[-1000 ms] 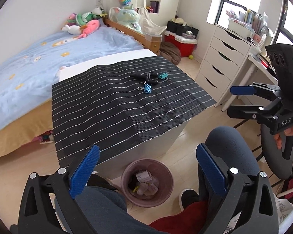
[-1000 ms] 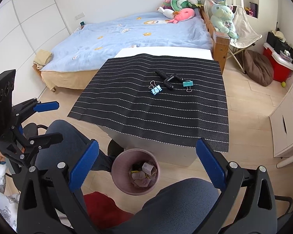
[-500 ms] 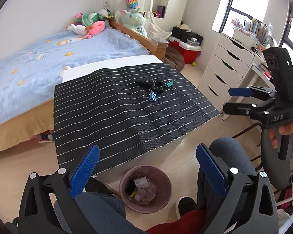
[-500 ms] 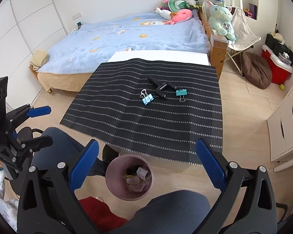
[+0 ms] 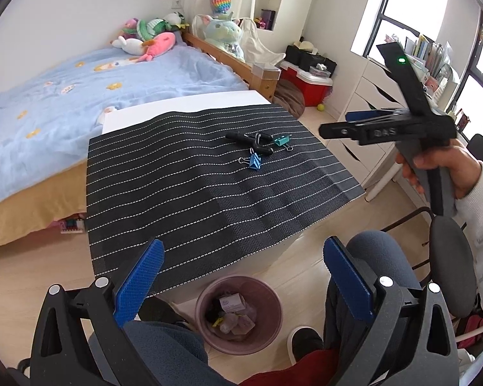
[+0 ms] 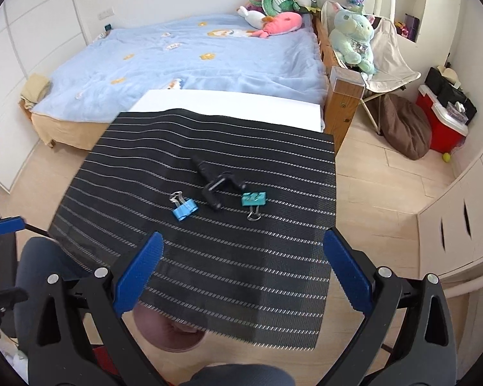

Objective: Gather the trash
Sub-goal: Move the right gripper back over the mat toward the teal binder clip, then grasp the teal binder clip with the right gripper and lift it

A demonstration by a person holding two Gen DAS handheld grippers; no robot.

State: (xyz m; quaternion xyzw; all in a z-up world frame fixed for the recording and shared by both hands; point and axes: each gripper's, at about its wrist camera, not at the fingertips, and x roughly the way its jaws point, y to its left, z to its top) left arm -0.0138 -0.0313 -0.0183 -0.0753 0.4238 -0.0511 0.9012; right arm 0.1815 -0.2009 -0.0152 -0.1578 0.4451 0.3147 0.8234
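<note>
A pink trash bin (image 5: 241,313) holding crumpled paper scraps stands on the floor at the near edge of the table. In the right wrist view only the bin's rim (image 6: 169,333) shows below the mat edge. My left gripper (image 5: 243,278) hangs open and empty above the bin and the mat's near edge. My right gripper (image 6: 243,273) is open and empty over the near part of the mat. In the left wrist view a hand holds the right gripper (image 5: 338,124) up at the right of the table.
A black striped mat (image 6: 209,257) covers the white table (image 6: 228,104). On it lie a blue binder clip (image 6: 185,209), a teal binder clip (image 6: 254,199) and a black tool (image 6: 215,183). A bed (image 6: 193,61) lies beyond, white drawers (image 6: 460,225) at right, the person's knees below.
Both grippers have risen and moved toward the table. The right gripper went further over the mat, so the bin is now mostly hidden under the mat edge in its view.
</note>
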